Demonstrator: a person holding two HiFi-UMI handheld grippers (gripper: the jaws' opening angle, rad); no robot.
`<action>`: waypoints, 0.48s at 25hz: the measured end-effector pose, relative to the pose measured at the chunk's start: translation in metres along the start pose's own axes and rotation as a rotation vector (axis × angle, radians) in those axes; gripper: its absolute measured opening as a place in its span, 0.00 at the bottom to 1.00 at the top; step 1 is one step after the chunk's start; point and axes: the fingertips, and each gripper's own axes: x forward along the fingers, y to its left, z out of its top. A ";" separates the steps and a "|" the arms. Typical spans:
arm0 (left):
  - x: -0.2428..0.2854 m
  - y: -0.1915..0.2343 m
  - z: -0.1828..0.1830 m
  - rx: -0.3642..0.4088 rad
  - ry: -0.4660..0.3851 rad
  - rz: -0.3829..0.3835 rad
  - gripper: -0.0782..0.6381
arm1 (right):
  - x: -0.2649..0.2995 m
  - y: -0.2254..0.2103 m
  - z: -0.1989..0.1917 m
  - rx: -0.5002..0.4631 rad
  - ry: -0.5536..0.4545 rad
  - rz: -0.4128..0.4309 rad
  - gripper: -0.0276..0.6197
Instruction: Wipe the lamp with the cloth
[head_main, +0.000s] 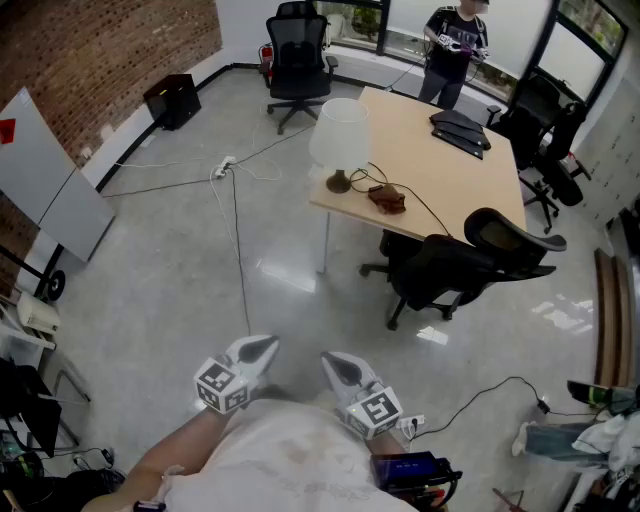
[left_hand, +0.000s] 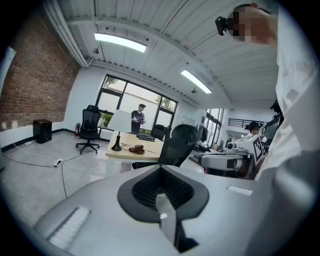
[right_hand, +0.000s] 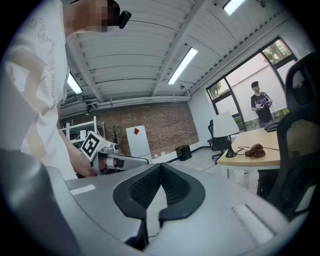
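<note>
The wiping has not started. The lamp and the brown cloth sit on the tabletop, far off. The left gripper and right gripper are closed and hold nothing.

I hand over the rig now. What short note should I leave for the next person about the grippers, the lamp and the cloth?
Left gripper: shut, empty, held close to the person.
Right gripper: shut, empty, beside it.
Lamp stands at the table's corner; brown cloth lies by its base, far from both grippers.
Done: nothing yet.
Left: reach the table, pick up the cloth, wipe the lamp.
</note>
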 end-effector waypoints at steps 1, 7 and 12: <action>-0.002 0.005 0.002 0.003 0.003 -0.007 0.11 | 0.004 0.001 0.004 0.012 -0.006 -0.012 0.06; -0.020 0.039 0.019 0.037 0.003 -0.050 0.11 | 0.030 0.009 0.023 0.002 -0.074 -0.072 0.06; -0.026 0.062 0.021 0.032 0.013 -0.086 0.11 | 0.052 0.020 0.027 0.002 -0.055 -0.109 0.06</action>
